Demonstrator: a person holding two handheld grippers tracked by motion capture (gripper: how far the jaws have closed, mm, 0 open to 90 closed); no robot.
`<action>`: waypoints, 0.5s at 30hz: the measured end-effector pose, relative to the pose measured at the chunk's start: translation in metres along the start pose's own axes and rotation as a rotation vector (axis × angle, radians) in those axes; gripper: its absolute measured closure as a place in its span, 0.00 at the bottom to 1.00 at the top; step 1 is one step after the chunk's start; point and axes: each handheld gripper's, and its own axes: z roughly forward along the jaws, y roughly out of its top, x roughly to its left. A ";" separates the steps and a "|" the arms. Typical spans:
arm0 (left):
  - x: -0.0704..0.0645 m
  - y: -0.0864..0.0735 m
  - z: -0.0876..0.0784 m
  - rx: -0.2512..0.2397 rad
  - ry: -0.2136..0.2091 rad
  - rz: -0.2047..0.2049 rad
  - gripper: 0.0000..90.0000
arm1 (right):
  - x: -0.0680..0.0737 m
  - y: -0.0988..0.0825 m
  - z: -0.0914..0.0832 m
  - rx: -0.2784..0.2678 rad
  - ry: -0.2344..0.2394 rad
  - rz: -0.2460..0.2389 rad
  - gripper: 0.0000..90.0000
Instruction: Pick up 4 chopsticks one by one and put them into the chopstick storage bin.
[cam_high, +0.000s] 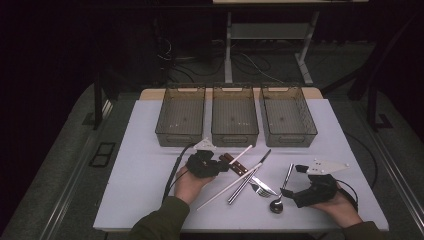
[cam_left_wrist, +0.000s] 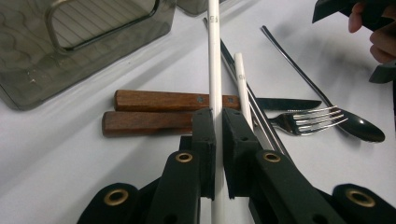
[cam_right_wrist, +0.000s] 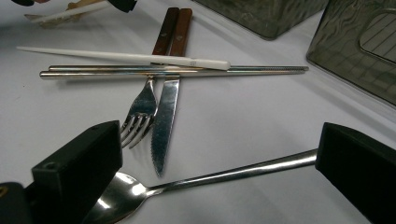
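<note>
My left gripper (cam_left_wrist: 218, 154) clamps a white chopstick (cam_left_wrist: 214, 56); its small grey mark is too blurred to read. My right gripper (cam_right_wrist: 219, 158) rests low, jaws wide astride the spoon (cam_right_wrist: 154, 189). Beyond, three trays (cam_high: 234, 136) stand.

Glossy metal spoon (cam_right_wrist: 187, 184); matt white plastic chopstick (cam_left_wrist: 214, 70); wooden knife handles (cam_left_wrist: 154, 112).
</note>
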 end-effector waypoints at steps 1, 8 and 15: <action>0.000 0.000 -0.001 0.000 -0.001 0.003 0.93 | 0.000 0.000 0.000 0.000 0.003 0.002 0.01; -0.001 0.003 -0.005 0.004 -0.001 0.029 0.93 | -0.002 0.000 0.001 -0.004 0.010 0.017 0.01; -0.004 0.009 -0.011 0.011 0.010 0.063 0.93 | -0.002 0.000 0.001 -0.006 0.009 0.021 0.01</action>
